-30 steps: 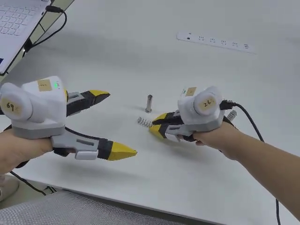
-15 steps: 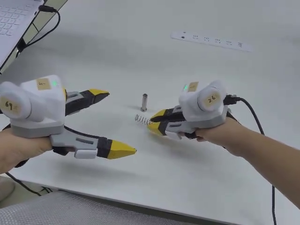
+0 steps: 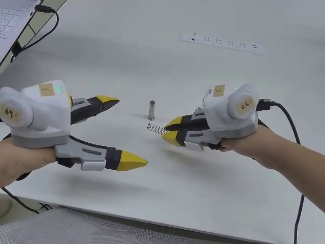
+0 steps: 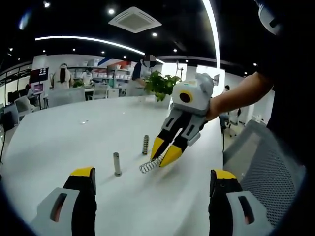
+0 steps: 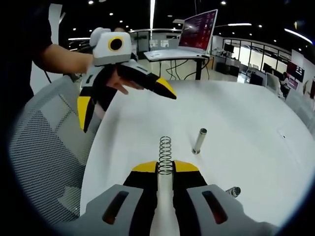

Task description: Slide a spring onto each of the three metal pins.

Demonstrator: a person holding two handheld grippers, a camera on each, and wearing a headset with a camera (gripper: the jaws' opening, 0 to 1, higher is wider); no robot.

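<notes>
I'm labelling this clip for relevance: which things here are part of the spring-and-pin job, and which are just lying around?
Job: spring held in right gripper; bare metal pin; second pin, apparently already sprung.
Lying about: power strip; laptop.

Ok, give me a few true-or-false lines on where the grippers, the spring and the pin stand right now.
1. The right gripper is shut on a spring. True.
2. The left gripper is closed on a pin. False: its jaws are wide open and hold nothing.
3. A bare metal pin stands upright on the table. True.
4. The held spring sits over that pin. False: it sticks out past the right gripper's tips, beside the pin and apart from it.
5. A power strip lies on the table's far side. True.
</notes>
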